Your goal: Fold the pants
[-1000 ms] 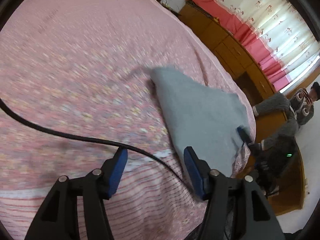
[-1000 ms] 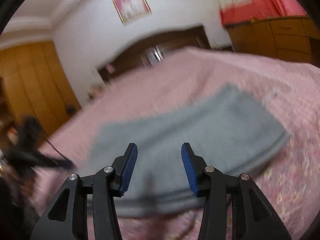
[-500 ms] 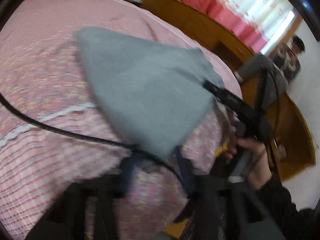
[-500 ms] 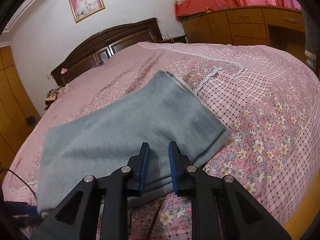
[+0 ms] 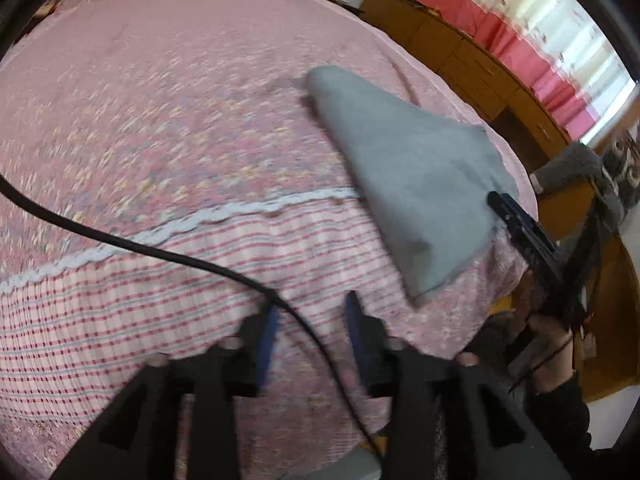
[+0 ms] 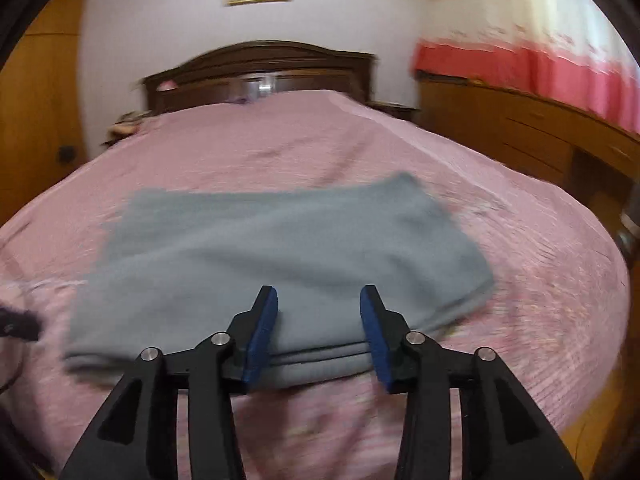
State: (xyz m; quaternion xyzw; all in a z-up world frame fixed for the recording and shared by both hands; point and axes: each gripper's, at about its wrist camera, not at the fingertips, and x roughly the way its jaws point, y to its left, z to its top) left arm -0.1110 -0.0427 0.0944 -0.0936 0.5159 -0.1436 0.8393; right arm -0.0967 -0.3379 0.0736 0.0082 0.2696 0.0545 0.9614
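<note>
The grey pants (image 5: 412, 184) lie folded in a flat stack on the pink bedspread (image 5: 168, 128), near the bed's right corner. My left gripper (image 5: 312, 312) hovers over the checked part of the spread, short of the pants' near corner. Its jaws are opening, with only a black cable (image 5: 168, 252) crossing in front of them. In the right wrist view the pants (image 6: 280, 248) fill the middle. My right gripper (image 6: 318, 300) is at their near folded edge. Its jaws are opening, the edge shows between the blue pads (image 6: 262, 320), and they do not press it.
A dark wooden headboard (image 6: 260, 68) stands at the bed's far end. Wooden cabinets (image 6: 532, 136) under red and white curtains (image 5: 560, 52) line the right wall. A seated person (image 5: 580, 164) is beyond the bed's right corner. A hand (image 5: 552, 340) carries the right gripper (image 5: 520, 232).
Both grippers' jaws narrowed half a second ago and have widened again. The left view has drawn back from the pants, which now lie further right. The right view has swung toward the headboard.
</note>
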